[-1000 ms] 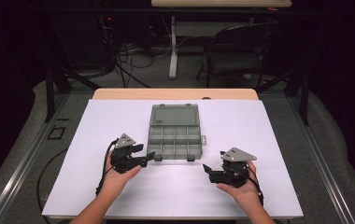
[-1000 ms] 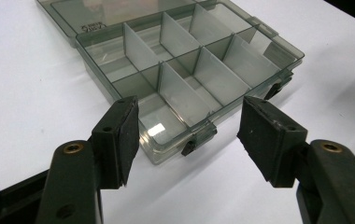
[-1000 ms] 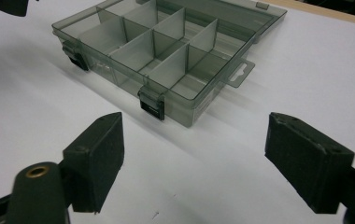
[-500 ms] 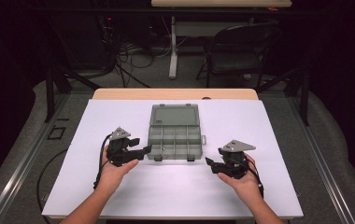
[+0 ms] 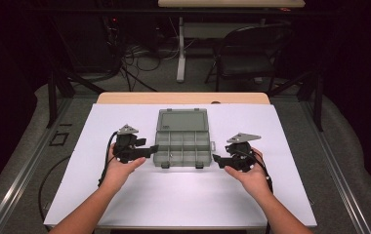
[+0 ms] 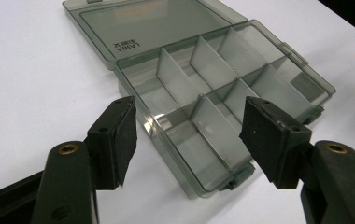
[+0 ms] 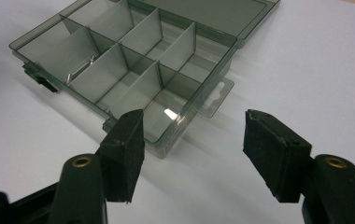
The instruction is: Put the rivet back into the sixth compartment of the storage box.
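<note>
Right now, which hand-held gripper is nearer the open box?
Left. The left hand-held gripper has its jaw tips at the box's left edge; the right hand-held gripper sits a small gap off its right front corner.

One counter (image 5: 125,204), covered by one white sheet. One clear grey compartment box (image 5: 182,146) near the middle of the counter, with one hinged lid (image 5: 182,120) lying open toward the far edge. Eight compartments in the box, set in two rows of four. Two latches on the box's near wall. Two tongs, one left (image 5: 150,151) and one right (image 5: 216,158), each with two black jaws. One folding chair (image 5: 252,51) beyond the far edge.
</note>
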Demonstrator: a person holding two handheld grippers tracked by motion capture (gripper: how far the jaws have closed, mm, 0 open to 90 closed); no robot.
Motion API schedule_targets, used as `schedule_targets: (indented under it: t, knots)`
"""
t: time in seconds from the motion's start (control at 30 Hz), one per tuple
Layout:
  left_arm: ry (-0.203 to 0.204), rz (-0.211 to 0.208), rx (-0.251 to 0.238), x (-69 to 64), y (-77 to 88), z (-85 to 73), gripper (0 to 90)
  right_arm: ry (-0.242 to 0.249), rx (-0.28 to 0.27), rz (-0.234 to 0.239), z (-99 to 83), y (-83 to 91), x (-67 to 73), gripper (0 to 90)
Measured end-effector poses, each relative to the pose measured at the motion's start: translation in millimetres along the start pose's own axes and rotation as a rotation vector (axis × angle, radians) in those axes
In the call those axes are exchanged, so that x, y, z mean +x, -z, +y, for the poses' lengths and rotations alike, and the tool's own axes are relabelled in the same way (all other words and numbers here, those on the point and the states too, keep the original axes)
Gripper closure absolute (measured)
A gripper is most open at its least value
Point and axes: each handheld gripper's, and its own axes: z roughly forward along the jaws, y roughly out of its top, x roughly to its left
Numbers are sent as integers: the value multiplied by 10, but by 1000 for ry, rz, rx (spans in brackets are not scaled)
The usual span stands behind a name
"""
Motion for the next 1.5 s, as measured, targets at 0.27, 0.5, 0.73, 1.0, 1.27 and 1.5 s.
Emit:
schedule_targets:
  t: [0.27,0.5,0.73,1.0,1.27,1.5]
  knots:
    - [-4,13,-10,14,-9,122,329,-13,2,-9,133,-54,-33,348]
    - [0,36,-7,81,-68,232,330,-24,11,-3,256,-108,-76,347]
    - [13,59,17,160,-129,339,356,-33,23,-18,438,-186,-141,345]
    - [11,68,19,197,-163,479,393,-4,16,-41,705,-229,-172,347]
    - [20,63,36,256,-222,641,414,-17,31,-39,861,-374,-197,348]
    - [66,62,32,395,-302,693,449,-20,61,-26,916,-561,-259,396]
